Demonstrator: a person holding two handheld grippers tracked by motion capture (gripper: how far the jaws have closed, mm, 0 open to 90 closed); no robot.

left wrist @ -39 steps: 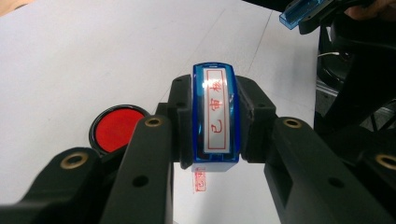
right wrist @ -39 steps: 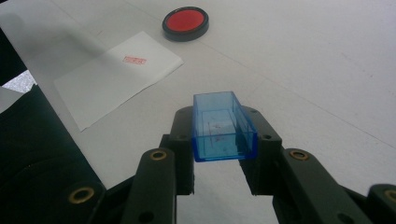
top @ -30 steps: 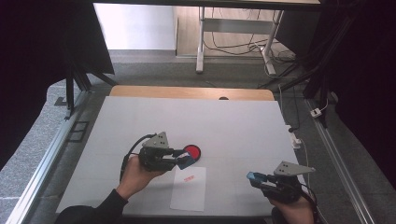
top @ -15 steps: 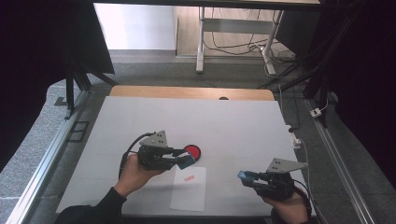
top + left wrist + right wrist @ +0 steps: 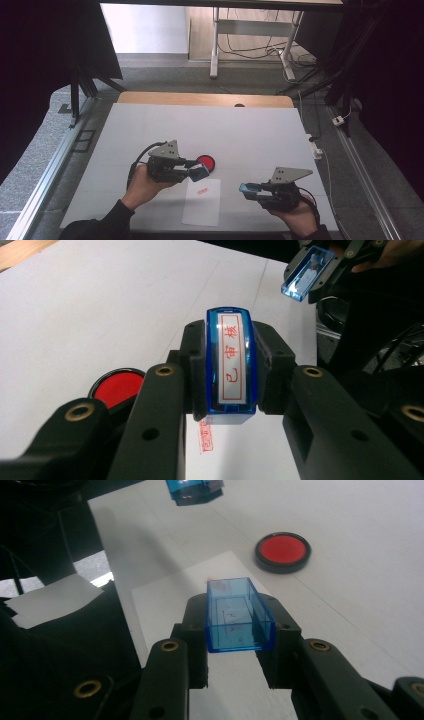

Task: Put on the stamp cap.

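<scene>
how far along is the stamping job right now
Done: the white paper sheet already carries a red imprint. In hand: the left gripper clamps the blue rectangular stamp; the right gripper clamps its clear blue cap. Probably left: recapping the stamp. The round red ink pad lies open.

Black tongs (image 5: 230,370), brass-ringed screw holes, dark sleeves (image 5: 107,222)
</scene>
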